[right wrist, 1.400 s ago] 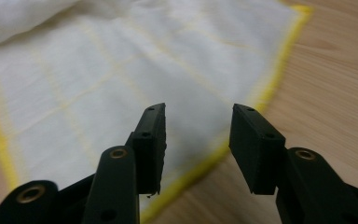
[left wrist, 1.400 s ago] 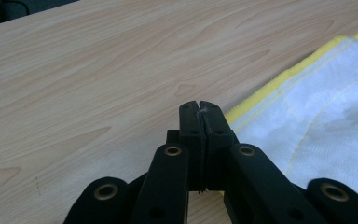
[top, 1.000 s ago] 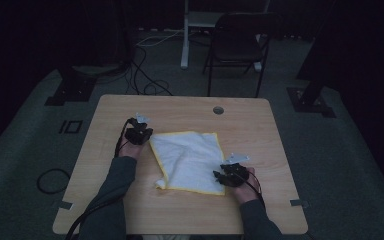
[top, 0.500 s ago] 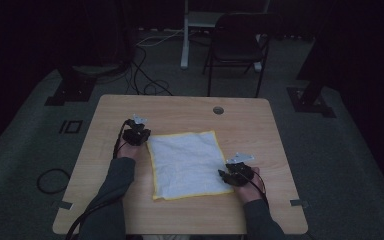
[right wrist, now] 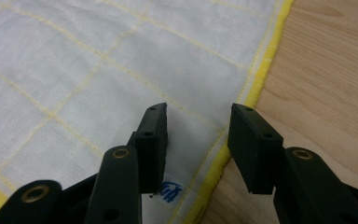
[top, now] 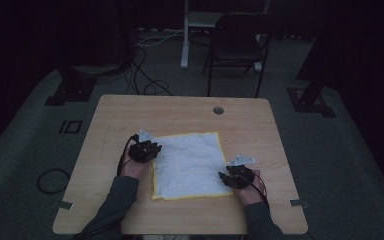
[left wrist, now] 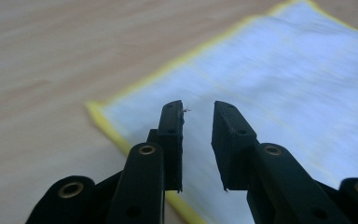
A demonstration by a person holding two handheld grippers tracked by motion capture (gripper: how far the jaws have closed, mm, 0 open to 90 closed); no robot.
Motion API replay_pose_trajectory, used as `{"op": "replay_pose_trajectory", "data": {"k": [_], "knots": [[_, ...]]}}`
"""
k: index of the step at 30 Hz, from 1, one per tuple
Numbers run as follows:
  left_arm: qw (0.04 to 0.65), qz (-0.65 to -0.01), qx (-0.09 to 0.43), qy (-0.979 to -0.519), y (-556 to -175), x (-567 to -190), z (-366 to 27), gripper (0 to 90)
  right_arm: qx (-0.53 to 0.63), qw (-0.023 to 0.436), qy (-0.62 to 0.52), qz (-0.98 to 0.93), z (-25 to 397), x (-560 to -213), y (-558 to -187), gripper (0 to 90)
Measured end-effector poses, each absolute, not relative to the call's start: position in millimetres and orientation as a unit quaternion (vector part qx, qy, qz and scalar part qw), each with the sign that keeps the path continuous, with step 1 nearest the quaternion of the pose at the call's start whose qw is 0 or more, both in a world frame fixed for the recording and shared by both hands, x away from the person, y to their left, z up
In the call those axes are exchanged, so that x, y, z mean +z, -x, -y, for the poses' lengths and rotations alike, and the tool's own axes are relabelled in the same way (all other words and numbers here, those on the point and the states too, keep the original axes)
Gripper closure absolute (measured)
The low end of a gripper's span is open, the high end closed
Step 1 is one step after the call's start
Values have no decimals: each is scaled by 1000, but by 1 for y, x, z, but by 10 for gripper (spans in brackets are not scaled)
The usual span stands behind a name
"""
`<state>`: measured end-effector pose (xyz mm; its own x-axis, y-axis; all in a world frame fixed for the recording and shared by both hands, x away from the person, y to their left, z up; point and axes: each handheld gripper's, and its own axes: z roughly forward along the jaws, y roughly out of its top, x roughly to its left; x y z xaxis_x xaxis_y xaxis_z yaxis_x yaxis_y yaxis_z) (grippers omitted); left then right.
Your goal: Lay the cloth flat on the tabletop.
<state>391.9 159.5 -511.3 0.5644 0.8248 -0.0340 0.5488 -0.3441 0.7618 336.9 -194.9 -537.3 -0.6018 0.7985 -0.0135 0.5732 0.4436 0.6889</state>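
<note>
A white cloth point(top: 190, 164) with a yellow hem and thin yellow grid lines lay flat on the wooden counter point(top: 130, 112). The left tool point(left wrist: 198, 116) hung over its left edge, jaws apart and empty. The right tool point(right wrist: 198, 122) sat over the right hem near a small blue mark point(right wrist: 171, 189), jaws also apart.

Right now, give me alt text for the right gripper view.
The right gripper, its two black jaws open and holding nothing, hangs over the yellow hem of a flat white cloth with yellow grid stitching. Light wooden table shows to the right.
</note>
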Motion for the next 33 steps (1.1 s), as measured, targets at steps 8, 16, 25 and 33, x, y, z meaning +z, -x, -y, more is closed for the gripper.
{"op": "replay_pose_trajectory", "data": {"k": [8,16,25,33], "knots": [[380,-425,142,-809,-353,-528,-151,716,330,171,-412,-832,195,-538,-333,570],[351,-416,155,-825,-339,-537,-154,744,332,168,-408,-834,193,-537,-328,569],[354,-417,161,-822,-343,-539,-162,761,368,186,-394,-821,191,-534,-327,545],[351,-429,171,-815,-349,-539,-172,761,377,197,-403,-810,192,-535,-332,540]]}}
